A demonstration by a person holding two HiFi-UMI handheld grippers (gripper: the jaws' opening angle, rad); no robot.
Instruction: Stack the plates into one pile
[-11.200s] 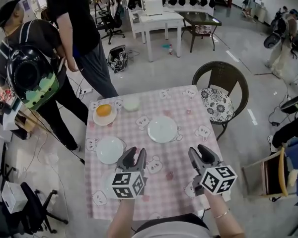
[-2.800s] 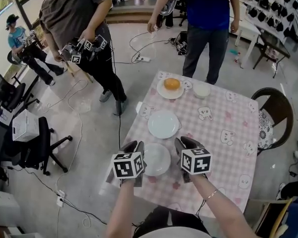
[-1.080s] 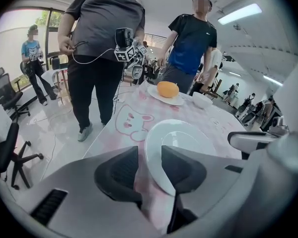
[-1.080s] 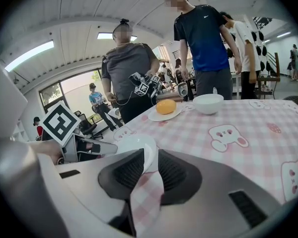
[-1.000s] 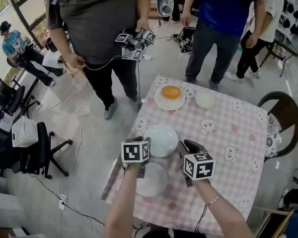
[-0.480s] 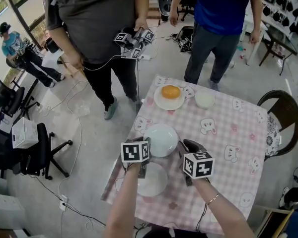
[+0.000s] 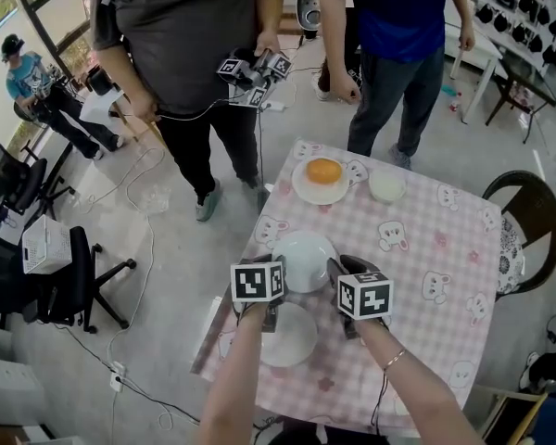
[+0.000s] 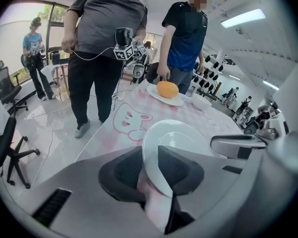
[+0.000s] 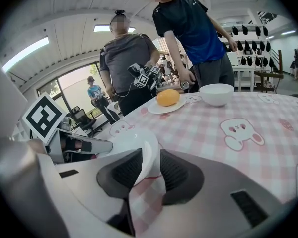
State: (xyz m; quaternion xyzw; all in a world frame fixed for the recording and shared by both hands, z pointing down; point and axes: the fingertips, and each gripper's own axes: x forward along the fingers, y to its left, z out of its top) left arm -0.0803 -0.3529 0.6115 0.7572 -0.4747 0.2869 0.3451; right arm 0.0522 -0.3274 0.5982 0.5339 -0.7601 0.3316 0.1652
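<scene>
A white plate (image 7: pixel 303 258) lies on the pink checked table (image 7: pixel 435 341) between my two grippers. My left gripper (image 7: pixel 271 269) has just been closing; its pads press on the plate's left rim (image 8: pixel 181 143). My right gripper (image 7: pixel 338 269) has just been opening; the plate's right rim (image 9: pixel 131 143) stands between its jaws with a small gap. A second white plate (image 7: pixel 292 334) rests nearer me, by the table's left edge, partly under the left gripper's cube. Across the plate from each gripper I see the other one: the right gripper (image 8: pixel 236 145) and the left gripper (image 9: pixel 74 145).
A plate with an orange (image 7: pixel 322 179) and a white bowl (image 7: pixel 386 185) sit at the table's far end. Two people stand just beyond it; one holds another pair of grippers (image 7: pixel 252 68). A wicker chair (image 7: pixel 528 221) stands to the right.
My right gripper has slid slightly towards the far plate and down. The left gripper has kept its place at the plate's rim. The people behind have shifted a little.
</scene>
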